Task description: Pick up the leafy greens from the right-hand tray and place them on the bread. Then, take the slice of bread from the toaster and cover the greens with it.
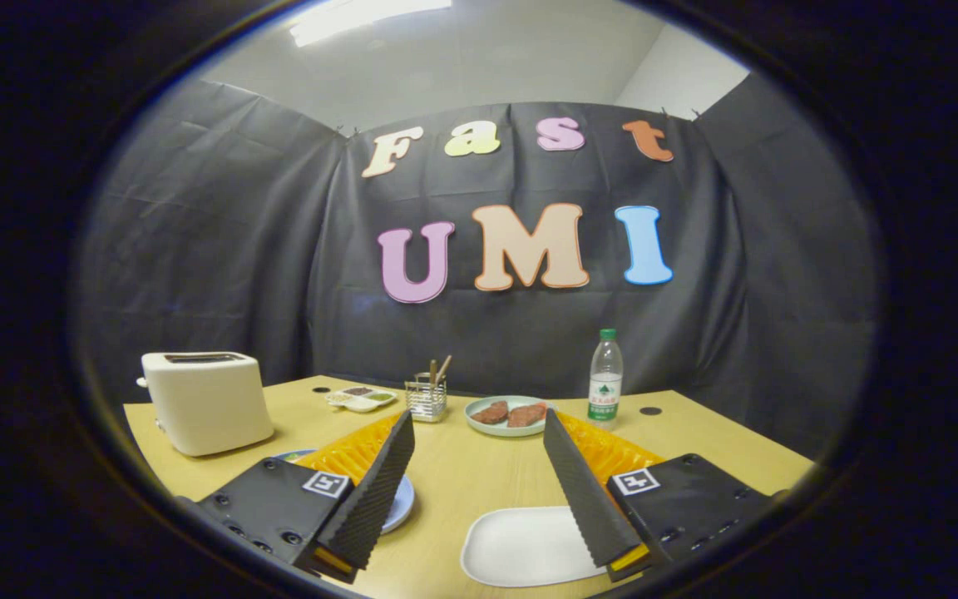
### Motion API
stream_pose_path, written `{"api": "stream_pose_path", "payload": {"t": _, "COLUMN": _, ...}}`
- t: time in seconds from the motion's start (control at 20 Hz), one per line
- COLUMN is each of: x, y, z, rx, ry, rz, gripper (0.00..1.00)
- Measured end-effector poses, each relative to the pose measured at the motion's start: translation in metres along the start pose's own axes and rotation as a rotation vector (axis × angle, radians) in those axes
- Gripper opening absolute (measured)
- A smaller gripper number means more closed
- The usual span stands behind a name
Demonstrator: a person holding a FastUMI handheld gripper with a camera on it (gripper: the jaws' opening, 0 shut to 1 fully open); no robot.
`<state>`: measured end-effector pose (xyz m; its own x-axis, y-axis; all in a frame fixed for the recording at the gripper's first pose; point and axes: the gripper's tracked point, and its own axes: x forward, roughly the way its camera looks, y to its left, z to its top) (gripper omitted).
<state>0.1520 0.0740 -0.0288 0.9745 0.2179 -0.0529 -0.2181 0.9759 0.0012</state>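
The claw (479, 482) is held above the light wooden counter (479, 466) with its two fingers spread wide; nothing is gripped between them. The cream two-slot toaster (206, 401) stands well off to the left, beyond the left finger. A slice of bread in its slots cannot be made out from this low angle. The leafy greens cannot be identified: the white rounded rectangular tray (520, 545) lying just inside the right finger appears bare where it is seen, and its right part is hidden by that finger. A blue-rimmed plate (400, 503) is partly covered by the left finger, so any bread on it is hidden.

It is judged that a descent made now could be aimed at the wrong dish, since the targets are masked by the fingers. The clear plastic water bottle with a green cap (605, 376) could be tipped by a careless sweep to the right.

Counted: one toaster, one bottle, one wire holder with sticks (427, 397), one small divided white dish (361, 398), one pale green plate (506, 414) bearing two brown patties (509, 413), one white tray, one blue-rimmed plate.
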Motion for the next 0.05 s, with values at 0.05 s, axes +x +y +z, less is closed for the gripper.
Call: {"api": "stream_pose_path", "payload": {"t": 0.05, "x": -0.0008, "y": 0.0031, "z": 0.0016, "rx": 0.0, "ry": -0.008, "rz": 0.013, "gripper": 0.98}}
